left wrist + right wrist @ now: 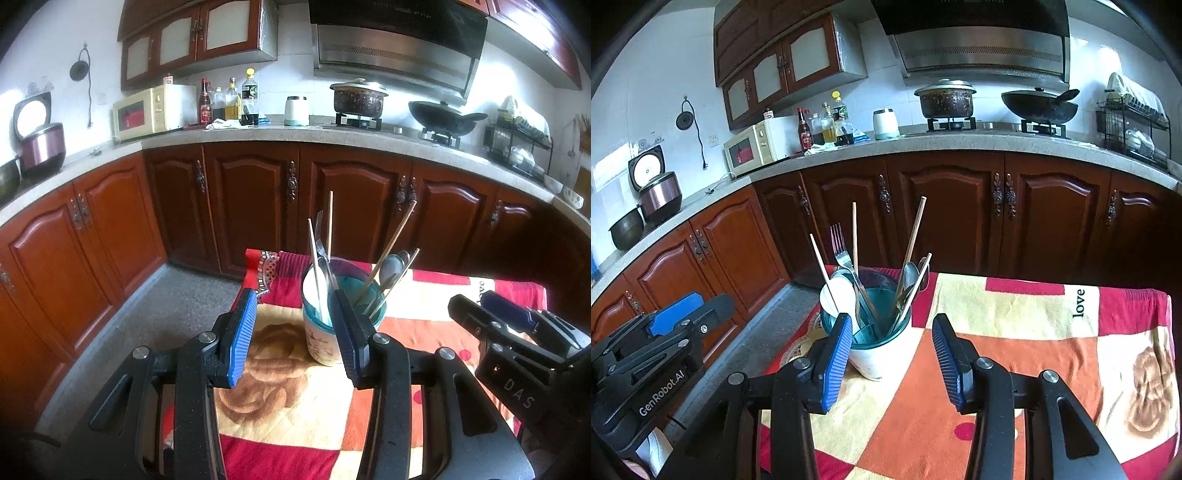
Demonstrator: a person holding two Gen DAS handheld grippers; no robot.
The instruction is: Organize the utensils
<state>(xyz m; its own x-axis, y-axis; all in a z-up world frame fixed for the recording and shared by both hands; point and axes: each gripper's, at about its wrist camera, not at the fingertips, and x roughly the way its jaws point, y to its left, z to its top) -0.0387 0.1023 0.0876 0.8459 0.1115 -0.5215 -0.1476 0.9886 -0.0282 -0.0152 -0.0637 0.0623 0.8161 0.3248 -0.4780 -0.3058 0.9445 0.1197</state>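
Note:
A white utensil holder with a teal rim [325, 343] [875, 354] stands on the patterned cloth of the table [424, 295] [1015, 306]. It holds wooden chopsticks [393, 245] [914, 232], a metal fork [842, 251], metal spoons [391, 267] [908, 277] and a white spoon [842, 297]. My left gripper [295, 325] is open and empty, just in front of the holder. My right gripper [892, 350] is open and empty, the holder just behind its left finger. Each gripper shows at the edge of the other's view.
The table's far edge drops to a grey floor [166, 302]. Beyond it, dark wooden cabinets [351, 199] run under a stone counter with a microwave [147, 114], bottles [229, 103], a pot [358, 98], a wok [443, 118] and a dish rack [1134, 125].

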